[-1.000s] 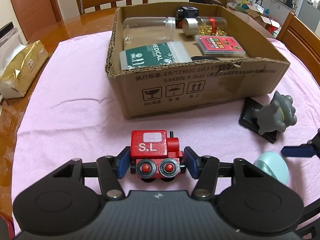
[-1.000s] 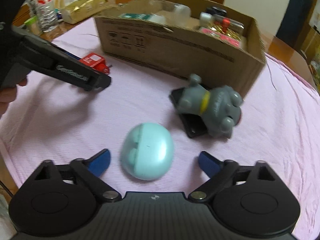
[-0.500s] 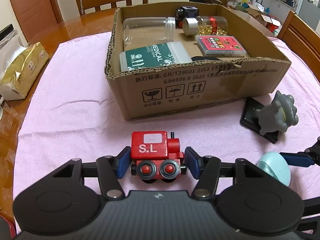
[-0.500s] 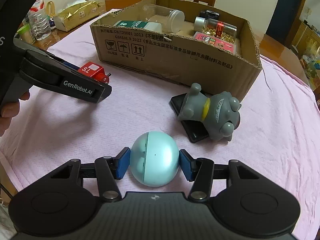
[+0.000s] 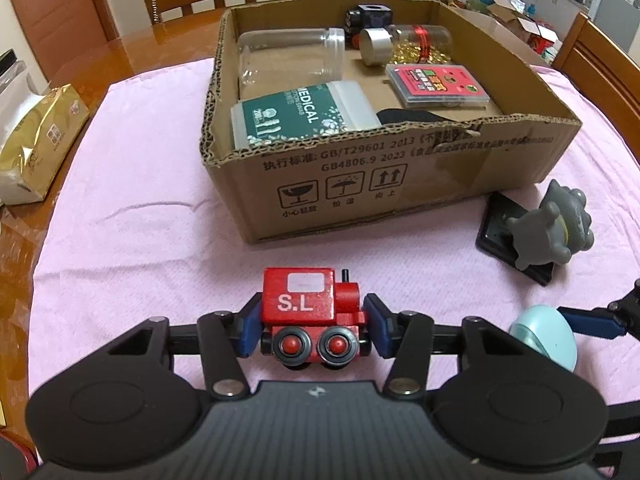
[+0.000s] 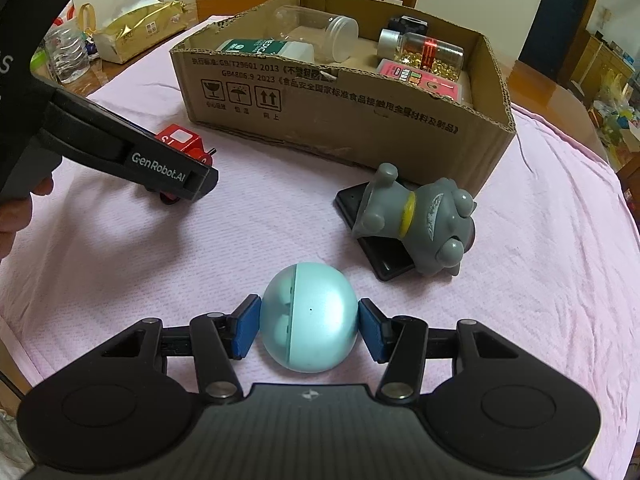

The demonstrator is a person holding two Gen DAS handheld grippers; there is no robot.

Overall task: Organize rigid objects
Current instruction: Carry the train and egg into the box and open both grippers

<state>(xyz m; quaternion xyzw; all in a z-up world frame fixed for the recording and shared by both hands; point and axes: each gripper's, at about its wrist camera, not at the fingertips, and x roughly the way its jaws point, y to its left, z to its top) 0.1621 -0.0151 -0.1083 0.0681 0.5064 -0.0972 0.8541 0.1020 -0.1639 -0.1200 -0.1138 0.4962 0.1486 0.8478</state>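
In front of the cardboard box (image 5: 400, 184), my left tool (image 5: 312, 330) grips the red toy train (image 5: 310, 308); my right tool (image 6: 309, 330) pinches the teal ball-shaped toy (image 6: 310, 322), whose round, smooth shell could squirt free on lifting.

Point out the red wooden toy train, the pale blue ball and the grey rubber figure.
red wooden toy train (image 5: 298, 298), left wrist view, lettered side.
pale blue ball (image 6: 316, 320), right wrist view, front.
grey rubber figure (image 6: 416, 220), right wrist view, body.

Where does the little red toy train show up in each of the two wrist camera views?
Left wrist view: red toy train sits low in the middle, clamped between the left hand-held gripper's blue pads.
Right wrist view: at left of middle, mostly hidden behind the left hand-held gripper's black body.
Shared landmark: the cardboard box, just beyond the train in both.
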